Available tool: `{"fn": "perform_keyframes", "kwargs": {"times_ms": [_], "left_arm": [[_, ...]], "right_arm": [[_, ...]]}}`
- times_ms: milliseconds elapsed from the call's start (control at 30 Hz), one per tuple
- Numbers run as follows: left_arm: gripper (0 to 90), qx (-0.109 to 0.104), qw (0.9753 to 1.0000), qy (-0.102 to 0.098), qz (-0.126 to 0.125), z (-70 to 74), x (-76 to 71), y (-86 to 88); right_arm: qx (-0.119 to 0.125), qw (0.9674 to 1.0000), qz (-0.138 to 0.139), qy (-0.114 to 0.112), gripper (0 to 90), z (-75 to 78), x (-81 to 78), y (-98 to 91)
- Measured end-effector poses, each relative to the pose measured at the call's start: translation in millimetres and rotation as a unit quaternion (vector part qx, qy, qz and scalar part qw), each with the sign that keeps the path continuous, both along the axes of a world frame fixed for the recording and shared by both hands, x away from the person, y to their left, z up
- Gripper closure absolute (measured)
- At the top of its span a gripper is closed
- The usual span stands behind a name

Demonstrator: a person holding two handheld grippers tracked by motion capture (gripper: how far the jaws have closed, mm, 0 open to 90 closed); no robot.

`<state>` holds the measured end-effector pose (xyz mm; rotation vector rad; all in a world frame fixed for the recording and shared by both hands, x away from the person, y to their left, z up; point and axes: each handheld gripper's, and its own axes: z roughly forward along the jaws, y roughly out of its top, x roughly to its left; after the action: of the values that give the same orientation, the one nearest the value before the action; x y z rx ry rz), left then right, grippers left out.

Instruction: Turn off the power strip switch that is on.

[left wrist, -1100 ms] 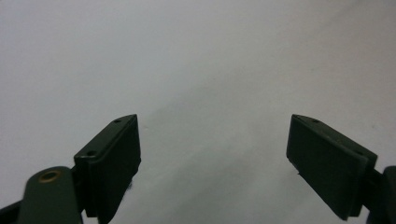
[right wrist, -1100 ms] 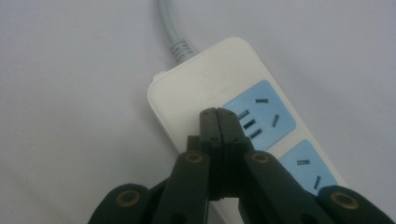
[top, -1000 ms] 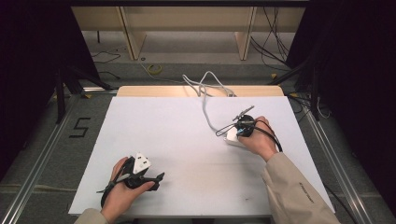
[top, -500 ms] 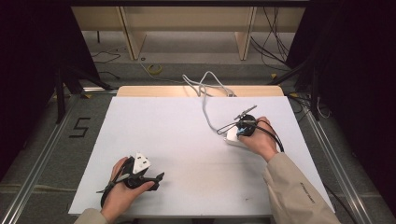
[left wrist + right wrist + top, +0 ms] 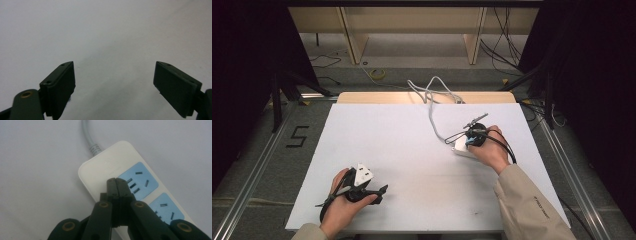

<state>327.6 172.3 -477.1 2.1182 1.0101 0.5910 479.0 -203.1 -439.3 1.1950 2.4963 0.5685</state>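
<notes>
A white power strip [image 5: 105, 165] with blue socket panels [image 5: 140, 180] lies on the white table [image 5: 402, 145], right of the middle. Its grey cable [image 5: 87, 135] runs off to the table's far edge [image 5: 432, 107]. My right gripper [image 5: 116, 182] is shut, with nothing between the jaws, and its tips sit over the strip's near socket panel, at or just above it. In the high view the right gripper [image 5: 468, 141] covers most of the strip [image 5: 459, 148]. My left gripper [image 5: 113, 87] stands open over bare table near the front left corner [image 5: 379, 191].
A wooden board [image 5: 382, 97] runs along the table's far edge, where the cable loops off. Beyond it are shelf legs [image 5: 354, 45] and loose cables on the floor. Metal rails [image 5: 257, 165] flank the table, and a "5" mark [image 5: 297, 136] sits on the floor at the left.
</notes>
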Motion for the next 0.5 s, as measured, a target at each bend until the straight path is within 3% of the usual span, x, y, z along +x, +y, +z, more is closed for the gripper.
{"fn": "perform_keyframes", "kwargs": {"times_ms": [500], "left_arm": [[17.6,0.002,1.0000,0.000,-0.001,0.0,0.3,0.0]], "right_arm": [[0.005,1.0000,0.002,-0.006,90.0,3.2,-4.2,0.3]]}}
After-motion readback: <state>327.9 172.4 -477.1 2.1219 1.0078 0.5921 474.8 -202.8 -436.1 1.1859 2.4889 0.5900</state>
